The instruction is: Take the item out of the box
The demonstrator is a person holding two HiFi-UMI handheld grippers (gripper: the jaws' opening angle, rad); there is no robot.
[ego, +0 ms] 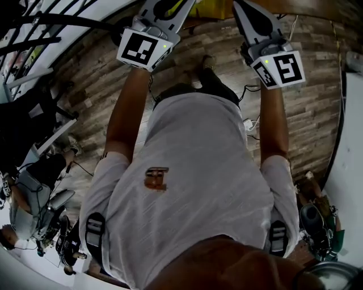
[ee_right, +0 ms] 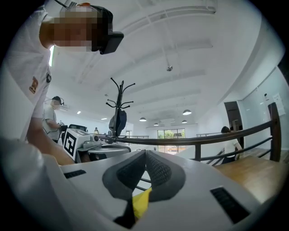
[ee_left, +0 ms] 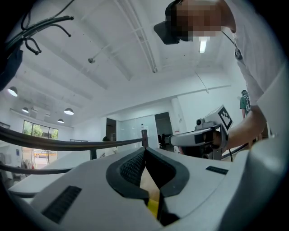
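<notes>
No box or item shows clearly in any view. In the head view both grippers are held out in front of the person's body, over the wood floor. The left gripper's marker cube (ego: 142,48) is at upper left and the right gripper's marker cube (ego: 279,69) at upper right; their tips run off the top edge. A yellow thing (ego: 212,8) sits between them at that edge, too cut off to identify. My left gripper (ee_left: 144,151) is shut with nothing between its pads. My right gripper (ee_right: 145,153) is also shut and empty. Both point level across the room.
Cables and a white power adapter (ego: 248,123) lie on the floor ahead of the person's feet. A white table edge (ego: 353,141) runs down the right. A dark railing (ee_right: 203,137) and a coat stand (ee_right: 119,108) stand in the room, with other people further back.
</notes>
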